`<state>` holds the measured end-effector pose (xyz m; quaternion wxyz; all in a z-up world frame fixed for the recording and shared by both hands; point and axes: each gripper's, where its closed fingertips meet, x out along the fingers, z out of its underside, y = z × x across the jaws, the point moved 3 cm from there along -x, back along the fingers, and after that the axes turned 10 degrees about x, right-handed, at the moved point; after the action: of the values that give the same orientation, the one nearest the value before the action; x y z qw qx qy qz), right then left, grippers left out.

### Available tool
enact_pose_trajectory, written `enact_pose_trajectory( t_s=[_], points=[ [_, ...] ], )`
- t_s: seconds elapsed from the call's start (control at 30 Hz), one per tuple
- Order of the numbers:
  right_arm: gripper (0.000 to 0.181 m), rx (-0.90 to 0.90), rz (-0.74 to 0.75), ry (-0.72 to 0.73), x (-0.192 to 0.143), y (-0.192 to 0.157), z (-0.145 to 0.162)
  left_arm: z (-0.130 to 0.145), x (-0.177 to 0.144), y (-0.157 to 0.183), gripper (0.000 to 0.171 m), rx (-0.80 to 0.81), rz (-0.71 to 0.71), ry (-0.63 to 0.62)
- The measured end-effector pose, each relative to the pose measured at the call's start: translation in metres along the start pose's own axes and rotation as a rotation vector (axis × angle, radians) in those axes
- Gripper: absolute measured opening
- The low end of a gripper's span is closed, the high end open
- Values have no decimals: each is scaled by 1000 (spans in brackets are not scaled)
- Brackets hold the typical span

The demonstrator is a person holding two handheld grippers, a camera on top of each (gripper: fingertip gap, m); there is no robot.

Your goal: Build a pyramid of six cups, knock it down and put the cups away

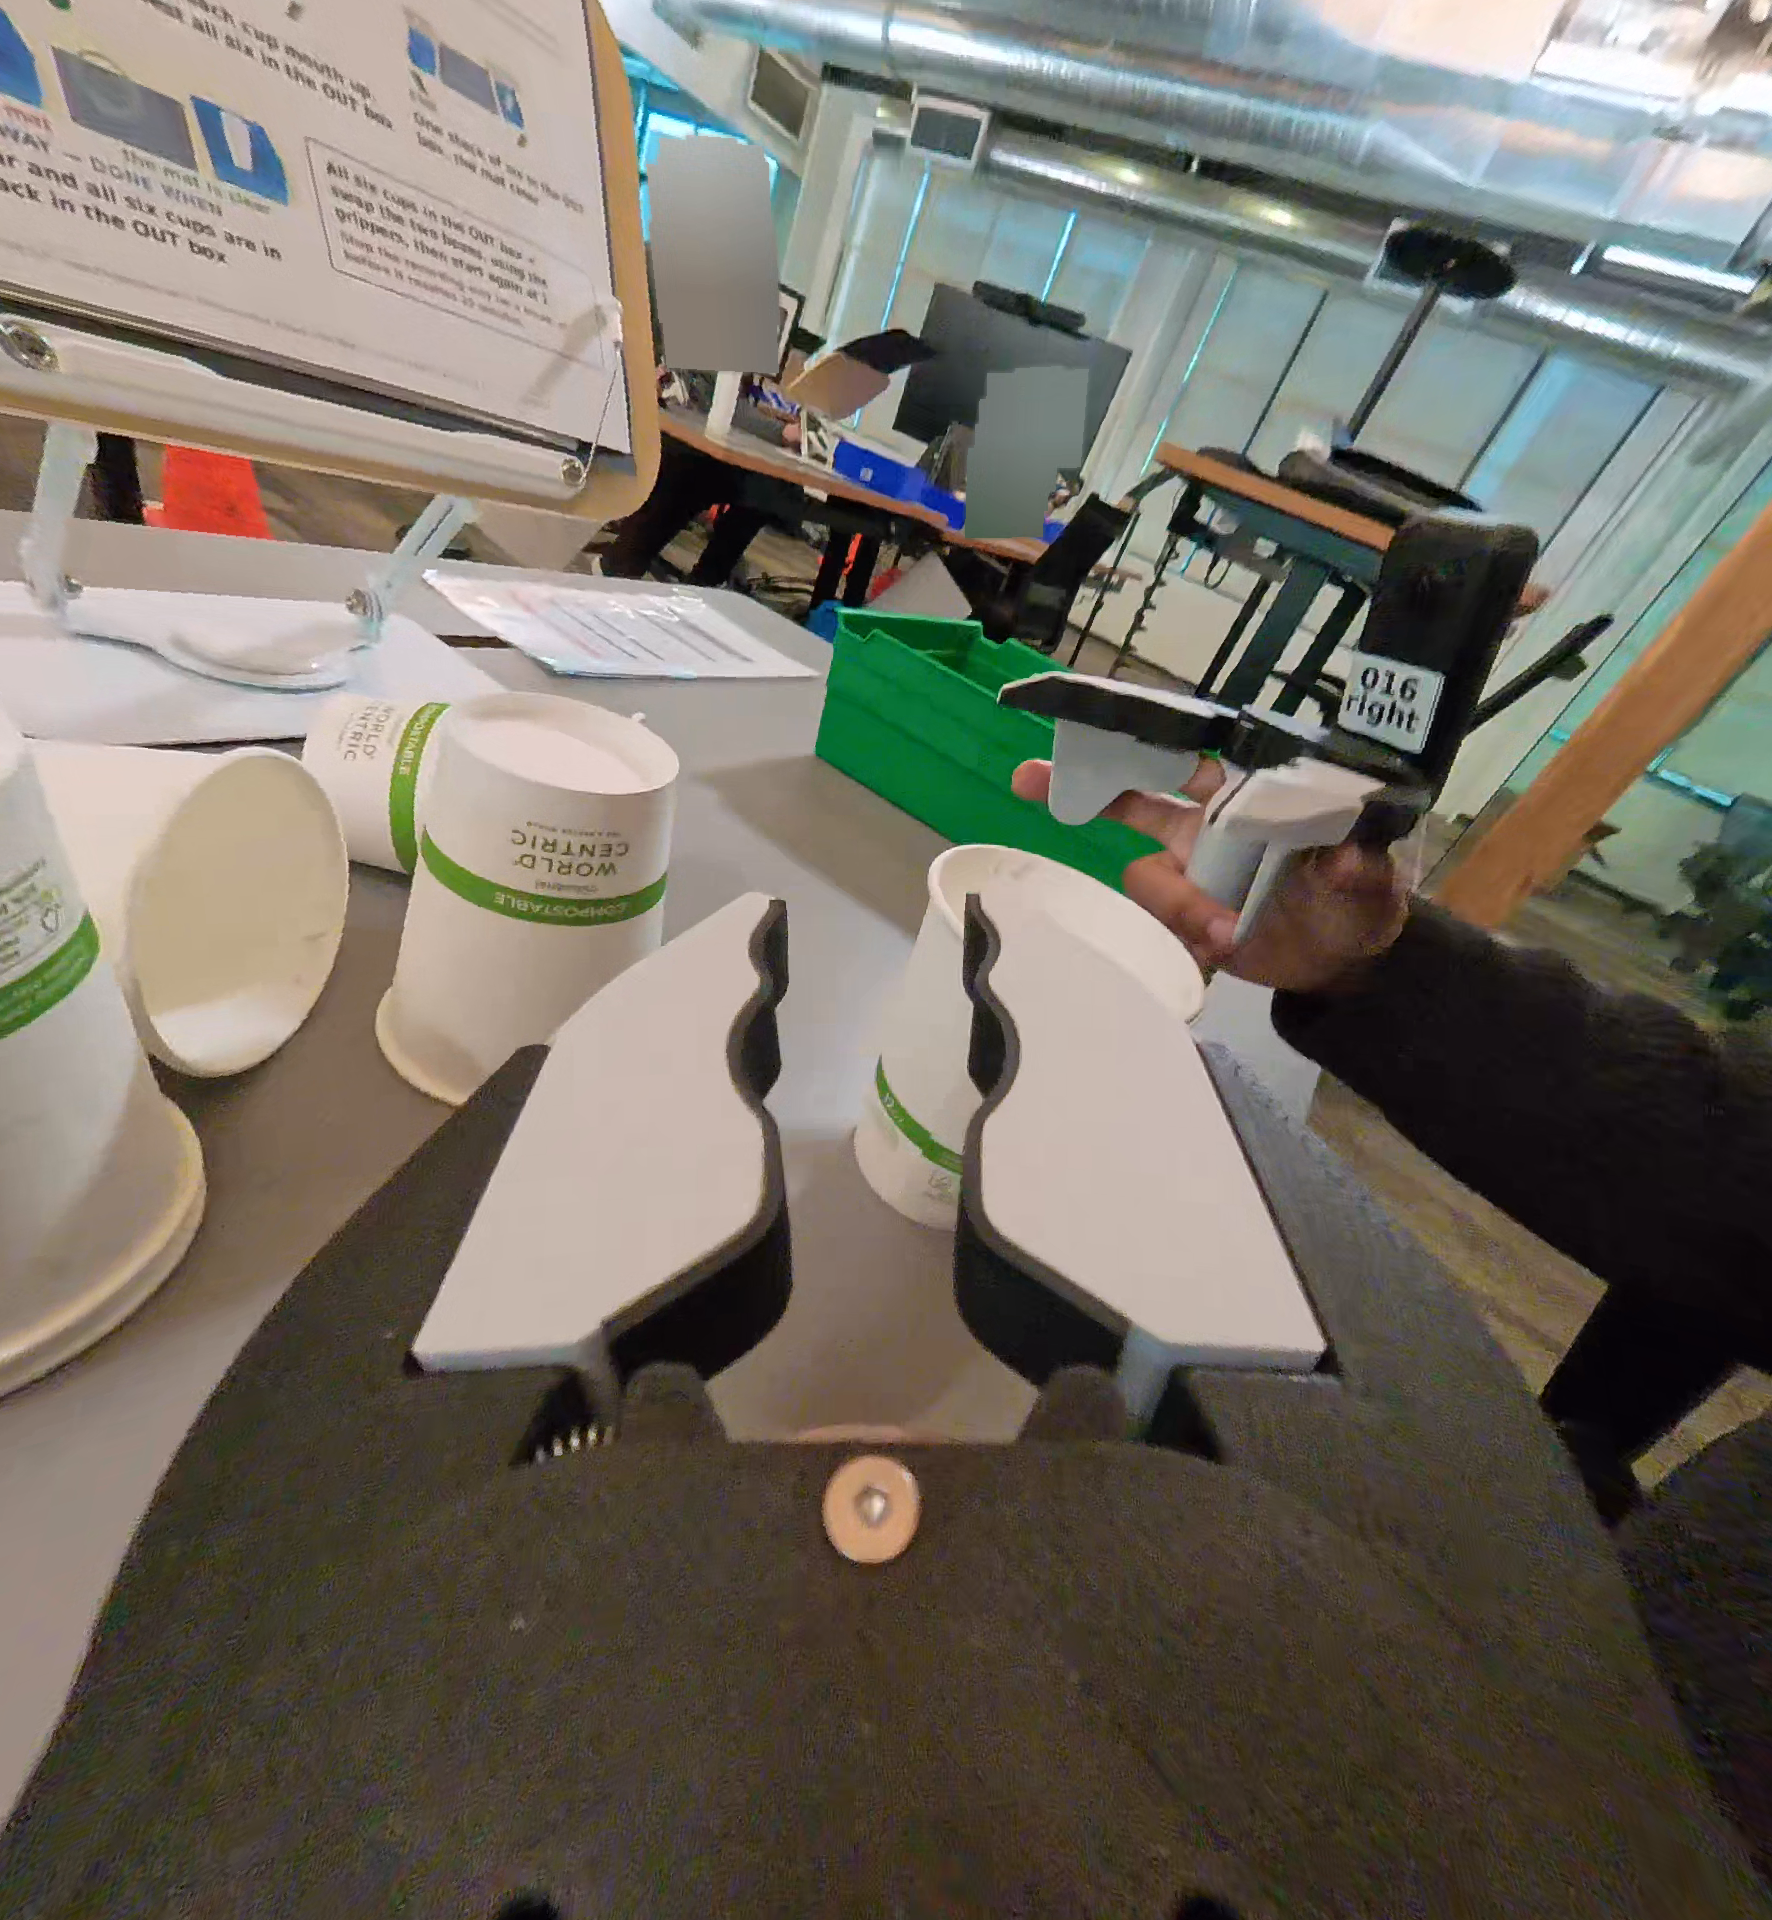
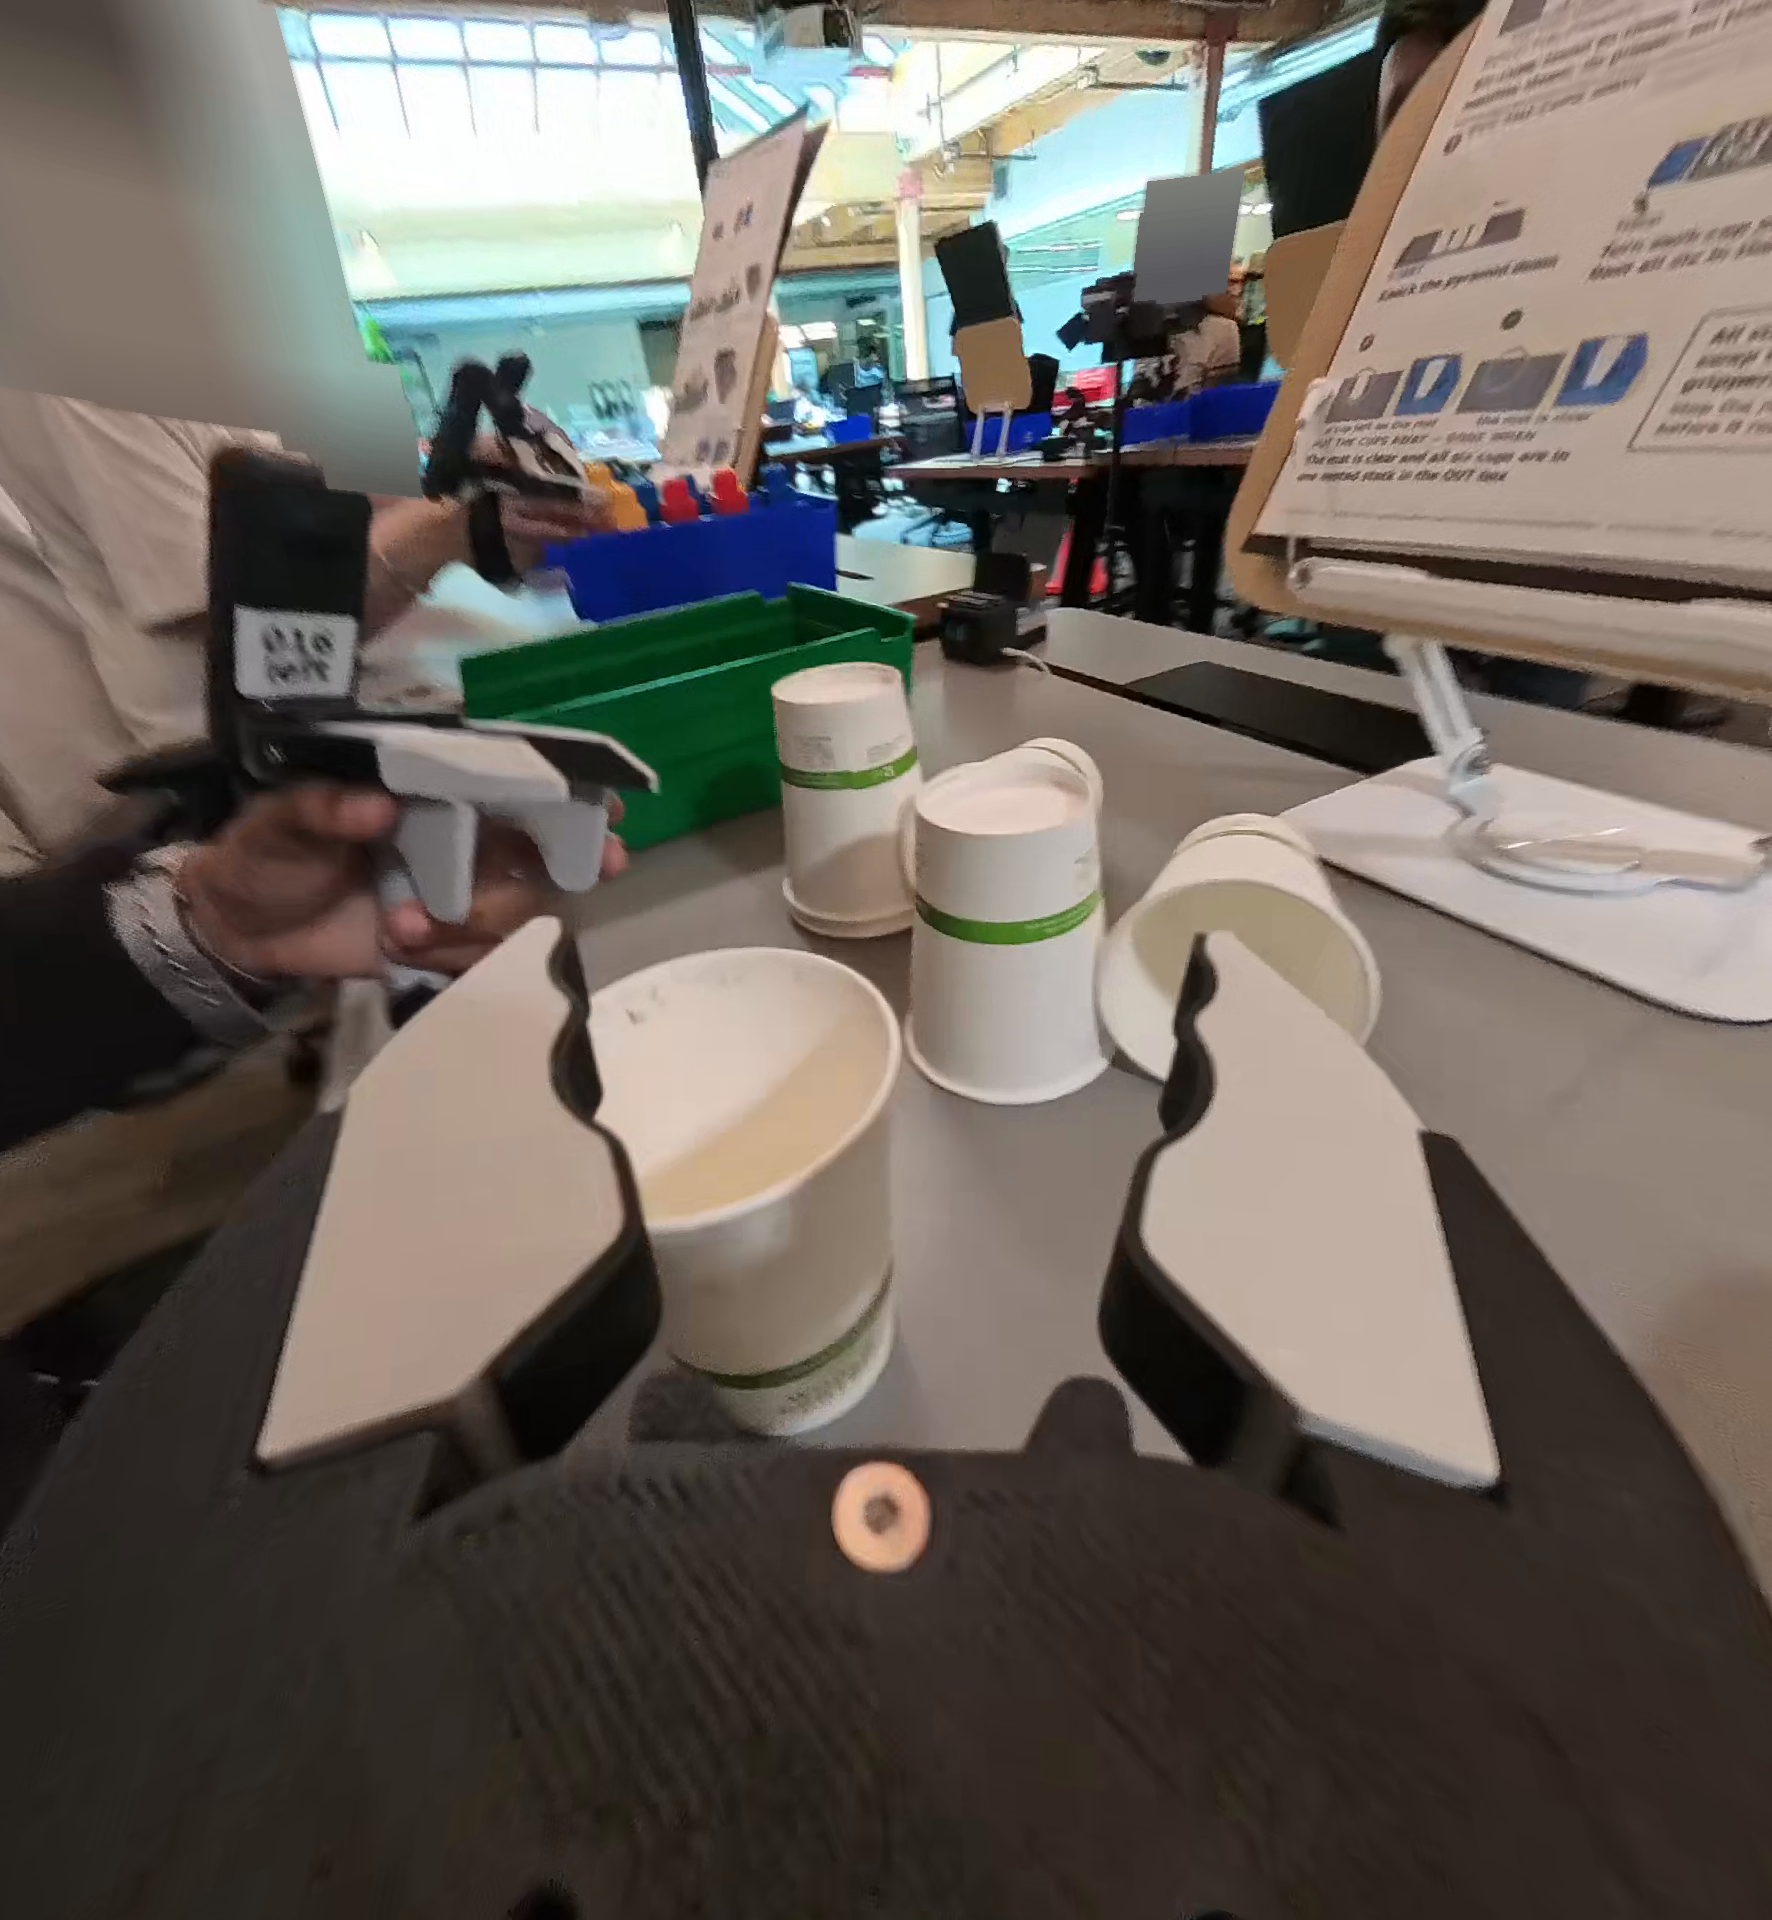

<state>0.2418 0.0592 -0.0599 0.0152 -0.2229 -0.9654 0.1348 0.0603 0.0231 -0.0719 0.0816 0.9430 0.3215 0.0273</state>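
Here the right gripper [image 2: 877, 997] is hovering with its fingers spread wide apart around an upright paper cup [image 2: 757, 1164], which is standing mouth-up on the grey table [image 2: 1588, 1195]; the left finger [image 2: 466, 1195] is sitting just beside the cup's rim, and whether it is touching is hard to tell. The right finger [image 2: 1297, 1226] is staying well clear of the cup. Nothing is being gripped.

The left gripper [image 1: 874, 935] is pointing at the same cup from the other side, its fingers parted by a narrow gap and holding nothing, with the cup [image 1: 965, 997] showing just past its tips.

Beyond, two cups are standing upside down [image 2: 1007, 935] [image 2: 846, 800], and another cup [image 2: 1246, 935] is lying on its side, mouth toward the camera. A green bin [image 2: 695, 696] is sitting at the table's far edge, and an instruction sheet on a white stand [image 2: 1588, 810] is standing to the right. In the left wrist view a stack of upside-down cups [image 1: 20, 1091] is standing near the left edge.
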Motion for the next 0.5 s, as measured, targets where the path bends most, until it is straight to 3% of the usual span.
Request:
enact_pose_trajectory(
  t_s=[0.1, 0.27, 0.43, 0.5],
  points=[
    [105, 89, -45, 40, -2, -4, -3, 10, 4, -2, 34, 69, -13, -54],
    [108, 53, 39, 84, -13, -9, 1, 21, 12, 5, 36, 156, 34, -143],
    [119, 49, 174, 6, -23, -9, 23, 18, 31, -7, 42, 249, -64, -171],
    [118, 61, 195, 24, -28, -14, 25, 16, 39, -14, 52, 246, -114, -181]
  ],
)
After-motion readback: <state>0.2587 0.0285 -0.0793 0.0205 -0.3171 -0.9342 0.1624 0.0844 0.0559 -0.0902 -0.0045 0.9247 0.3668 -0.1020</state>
